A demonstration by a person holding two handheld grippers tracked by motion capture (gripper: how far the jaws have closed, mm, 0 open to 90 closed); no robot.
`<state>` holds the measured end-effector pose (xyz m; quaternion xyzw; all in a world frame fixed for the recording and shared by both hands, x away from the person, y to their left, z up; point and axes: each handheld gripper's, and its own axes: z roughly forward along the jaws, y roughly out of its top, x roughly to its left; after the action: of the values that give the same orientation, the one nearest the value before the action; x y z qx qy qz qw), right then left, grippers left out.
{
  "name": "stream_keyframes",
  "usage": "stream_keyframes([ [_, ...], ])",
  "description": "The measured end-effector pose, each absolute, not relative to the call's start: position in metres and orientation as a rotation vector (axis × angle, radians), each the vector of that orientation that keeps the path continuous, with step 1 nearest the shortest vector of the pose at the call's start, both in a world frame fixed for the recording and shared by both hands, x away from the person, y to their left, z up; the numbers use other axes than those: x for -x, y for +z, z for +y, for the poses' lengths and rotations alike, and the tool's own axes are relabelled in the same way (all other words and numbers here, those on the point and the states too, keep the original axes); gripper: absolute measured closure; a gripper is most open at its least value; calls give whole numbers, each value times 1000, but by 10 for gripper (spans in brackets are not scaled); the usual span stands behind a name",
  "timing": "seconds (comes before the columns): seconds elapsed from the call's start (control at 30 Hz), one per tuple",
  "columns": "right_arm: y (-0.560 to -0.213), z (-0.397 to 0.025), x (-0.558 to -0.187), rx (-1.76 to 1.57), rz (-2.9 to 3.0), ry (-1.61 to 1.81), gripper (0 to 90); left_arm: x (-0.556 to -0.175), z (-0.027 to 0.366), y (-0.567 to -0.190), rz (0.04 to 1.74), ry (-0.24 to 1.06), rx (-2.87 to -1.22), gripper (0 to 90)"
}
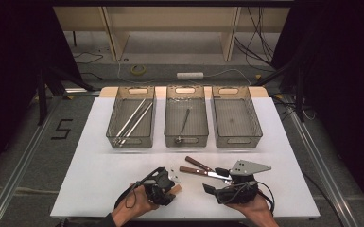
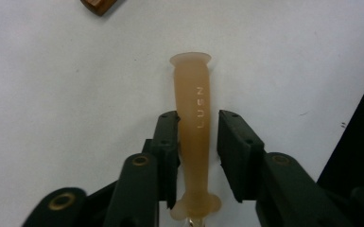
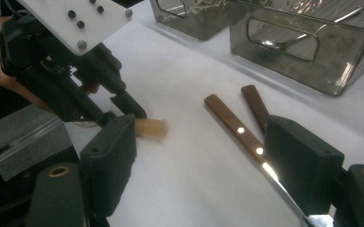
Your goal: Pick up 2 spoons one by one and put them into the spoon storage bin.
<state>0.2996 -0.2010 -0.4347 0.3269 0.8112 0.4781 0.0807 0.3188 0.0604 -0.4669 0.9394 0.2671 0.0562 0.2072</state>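
Observation:
A tan rubbery handle marked "LUSN" lies on the white table between the jaws of my left gripper. One jaw touches it and the other stands a small gap off, so the gripper is open around it. In the high view the left gripper is near the front edge, with the tan handle poking out beside it. My right gripper is wide open, and the blade of a wooden-handled knife runs in close by one of its jaws. A second knife lies beside the first.
Three mesh baskets stand in a row at the back: the left basket holds metal rods, the middle basket a spoon, and the right basket is bare. Both knives lie mid-table, just ahead of the right gripper.

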Motion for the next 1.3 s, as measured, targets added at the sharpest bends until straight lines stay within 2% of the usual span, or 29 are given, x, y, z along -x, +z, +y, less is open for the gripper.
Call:
stream_keyframes([
  [0.03, -435, -201, -300, -974, 2425, 1429, 276, -320, 61, -467, 744, 155, -2616, 732],
  [0.1, -435, -200, -299, -973, 2427, 1428, 276, -320, 61, -467, 745, 151, -2613, 738],
  [0.6, -435, -201, -300, -976, 2426, 1422, 279, -328, 69, -463, 789, 91, -2553, 753],
  [1.3, -435, -203, -301, -989, 2418, 1427, 280, -355, 111, -429, 914, 80, -2287, 755],
])
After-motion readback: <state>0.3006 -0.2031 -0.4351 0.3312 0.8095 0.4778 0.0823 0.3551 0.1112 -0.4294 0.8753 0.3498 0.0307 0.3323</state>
